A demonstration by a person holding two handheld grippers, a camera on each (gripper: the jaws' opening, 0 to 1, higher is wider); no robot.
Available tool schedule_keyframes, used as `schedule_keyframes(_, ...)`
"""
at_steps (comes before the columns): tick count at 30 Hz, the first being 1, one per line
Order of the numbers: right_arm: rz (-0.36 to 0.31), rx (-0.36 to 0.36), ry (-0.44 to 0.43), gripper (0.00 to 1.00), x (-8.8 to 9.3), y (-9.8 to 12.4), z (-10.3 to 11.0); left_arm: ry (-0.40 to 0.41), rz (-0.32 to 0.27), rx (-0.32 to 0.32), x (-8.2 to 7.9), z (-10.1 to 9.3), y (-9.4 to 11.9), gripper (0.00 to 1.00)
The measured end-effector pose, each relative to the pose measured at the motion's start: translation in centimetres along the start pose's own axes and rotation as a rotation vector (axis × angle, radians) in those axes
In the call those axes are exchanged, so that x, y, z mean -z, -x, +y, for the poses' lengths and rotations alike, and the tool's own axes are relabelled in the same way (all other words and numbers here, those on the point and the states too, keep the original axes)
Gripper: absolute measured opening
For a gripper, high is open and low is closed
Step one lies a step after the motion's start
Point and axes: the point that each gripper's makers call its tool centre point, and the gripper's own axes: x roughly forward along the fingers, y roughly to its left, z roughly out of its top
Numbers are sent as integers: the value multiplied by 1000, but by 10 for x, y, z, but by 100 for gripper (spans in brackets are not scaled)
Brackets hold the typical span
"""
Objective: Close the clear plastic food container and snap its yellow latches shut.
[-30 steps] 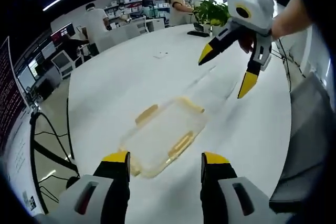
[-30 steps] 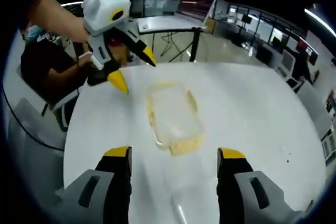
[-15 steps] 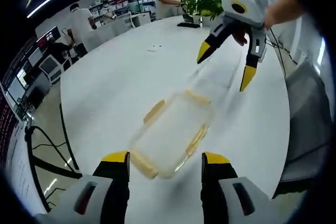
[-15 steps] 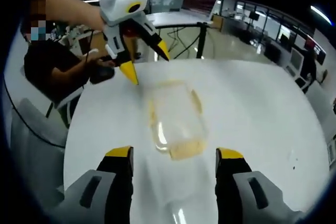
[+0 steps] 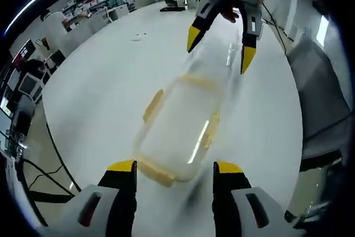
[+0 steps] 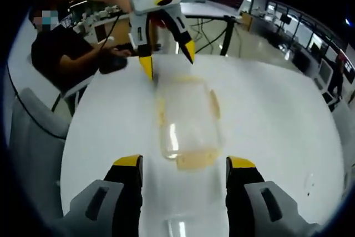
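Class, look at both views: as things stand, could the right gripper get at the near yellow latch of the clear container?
Probably yes. The right gripper is open, and the latch lies on the white table just ahead of its jaws, with nothing between.

Bare white table (image 5: 100, 76) both sides of container (image 5: 180, 129); left gripper (image 6: 166, 59) w/ spread jaws at far end
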Motion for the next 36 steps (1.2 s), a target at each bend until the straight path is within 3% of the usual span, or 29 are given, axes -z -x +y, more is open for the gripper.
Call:
schedule_keyframes(11,29,-42,0,58,4,-8,2,-11,28,69,7,9,-6,50)
schedule_keyframes(19,49,-62,0,57,8,-14,0,-87,57,153,12,9,-14,52)
schedule_keyframes(24,57,-62,-5,57,8,-18,-5,-94,73,177,19,15,-21,52)
schedule_keyframes(36,97,-81,28,55,12,-28,-14,-226,129,246,27,15,-26,49)
